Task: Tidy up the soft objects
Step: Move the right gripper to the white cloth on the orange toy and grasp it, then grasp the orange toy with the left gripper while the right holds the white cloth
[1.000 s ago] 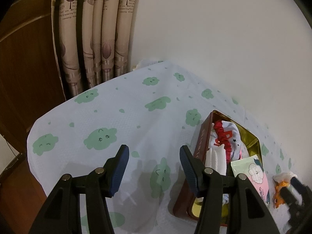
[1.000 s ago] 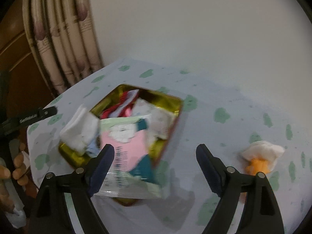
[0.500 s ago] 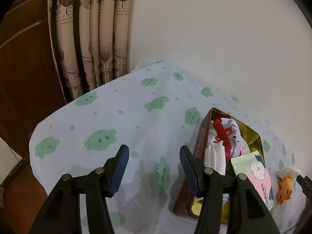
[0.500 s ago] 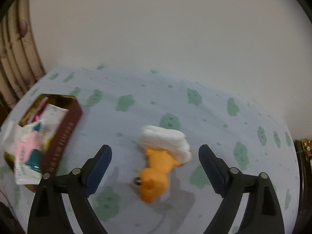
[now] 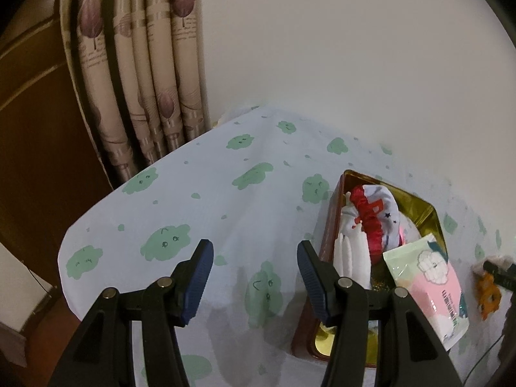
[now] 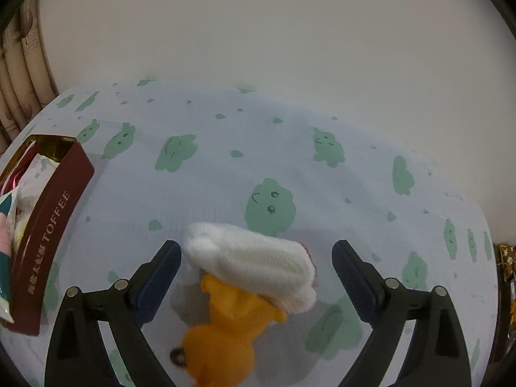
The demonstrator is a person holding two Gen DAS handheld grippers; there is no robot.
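Note:
In the right wrist view an orange plush toy lies on the tablecloth with a white knitted cloth draped over its upper part. My right gripper is open, its jaws standing either side of the toy and cloth without touching them. A dark red toffee tin sits at the left. In the left wrist view the tin holds white and red fabric and a pink and green packet. My left gripper is open and empty above the cloth, left of the tin. The orange toy shows at the right edge.
The table is covered by a pale blue cloth with green cloud faces. A white wall stands behind it. Patterned curtains and a dark wooden panel stand at the left. The table's left edge drops off near the curtains.
My right gripper has swung right from the tin to the orange toy and closed in until the toy lies between its jaws. My left gripper has barely moved.

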